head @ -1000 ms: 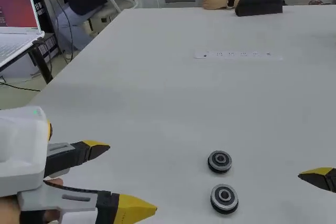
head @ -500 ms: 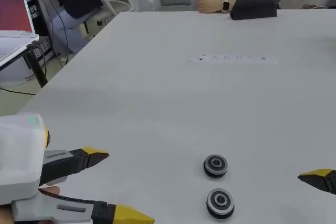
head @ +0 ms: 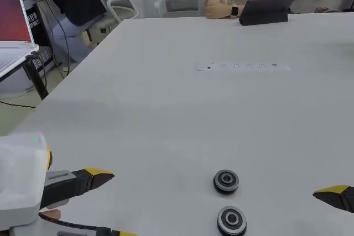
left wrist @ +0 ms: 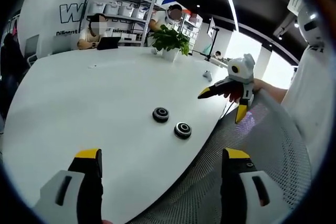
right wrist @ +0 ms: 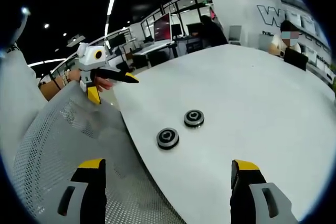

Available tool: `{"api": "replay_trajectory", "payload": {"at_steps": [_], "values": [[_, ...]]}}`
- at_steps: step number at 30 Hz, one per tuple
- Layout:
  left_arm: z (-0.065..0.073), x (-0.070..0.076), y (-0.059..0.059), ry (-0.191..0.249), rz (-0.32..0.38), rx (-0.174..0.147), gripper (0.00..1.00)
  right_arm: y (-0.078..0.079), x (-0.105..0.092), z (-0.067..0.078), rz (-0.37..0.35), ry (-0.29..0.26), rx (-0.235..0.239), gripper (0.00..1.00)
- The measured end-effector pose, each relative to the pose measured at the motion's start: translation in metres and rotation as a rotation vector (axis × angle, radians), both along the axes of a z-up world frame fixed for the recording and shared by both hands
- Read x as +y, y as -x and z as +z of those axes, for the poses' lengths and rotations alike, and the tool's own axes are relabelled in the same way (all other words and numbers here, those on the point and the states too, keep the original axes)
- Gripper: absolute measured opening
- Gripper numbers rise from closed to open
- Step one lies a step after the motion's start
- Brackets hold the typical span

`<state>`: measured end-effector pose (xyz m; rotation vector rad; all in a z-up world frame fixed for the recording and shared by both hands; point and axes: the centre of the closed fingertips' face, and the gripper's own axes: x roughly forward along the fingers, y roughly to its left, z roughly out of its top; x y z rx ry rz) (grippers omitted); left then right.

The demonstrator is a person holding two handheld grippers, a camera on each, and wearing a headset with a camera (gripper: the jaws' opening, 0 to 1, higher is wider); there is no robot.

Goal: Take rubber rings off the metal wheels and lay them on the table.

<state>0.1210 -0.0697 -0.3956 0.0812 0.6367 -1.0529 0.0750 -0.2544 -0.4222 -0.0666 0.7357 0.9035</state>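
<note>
Far wheel & near wheel, both w/ dark rims, sit close together but not touching on a white tabletop, near its front edge. Left hand-held gripper hangs by that edge at lower left, jaws spread wide w/ nothing btwn them; right hand-held gripper hangs off to the right, jaws also wide apart, both well apart from the wheels. Beyond the wheels a broad stretch of tabletop runs to a white strip.
</note>
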Motion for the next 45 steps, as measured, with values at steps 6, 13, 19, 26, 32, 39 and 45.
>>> {"api": "replay_trajectory", "payload": {"at_steps": [6,13,19,26,32,39,45], "values": [[0.0,0.0,0.0,0.001,-0.002,-0.002,0.93,0.001,0.0,0.0,0.003,0.004,-0.001,0.99],[0.001,-0.001,0.0,0.005,0.001,-0.005,0.92,0.0,-0.001,0.001,0.002,-0.003,-0.004,0.95],[0.001,0.0,0.001,-0.002,-0.005,-0.008,0.92,0.0,0.0,0.002,0.005,-0.006,-0.004,0.94],[0.004,-0.001,0.001,-0.011,-0.018,-0.02,0.9,0.0,0.001,0.002,0.007,-0.011,-0.002,0.94],[0.013,-0.004,0.0,0.016,-0.031,-0.028,0.88,-0.001,0.0,0.003,0.005,-0.011,-0.001,0.94],[0.03,-0.011,0.003,0.022,-0.084,-0.056,0.88,-0.008,0.005,0.018,0.036,-0.007,-0.031,0.92],[0.045,-0.012,-0.004,0.001,-0.093,-0.13,0.84,-0.022,0.011,0.037,0.078,0.022,-0.093,0.93]]}}
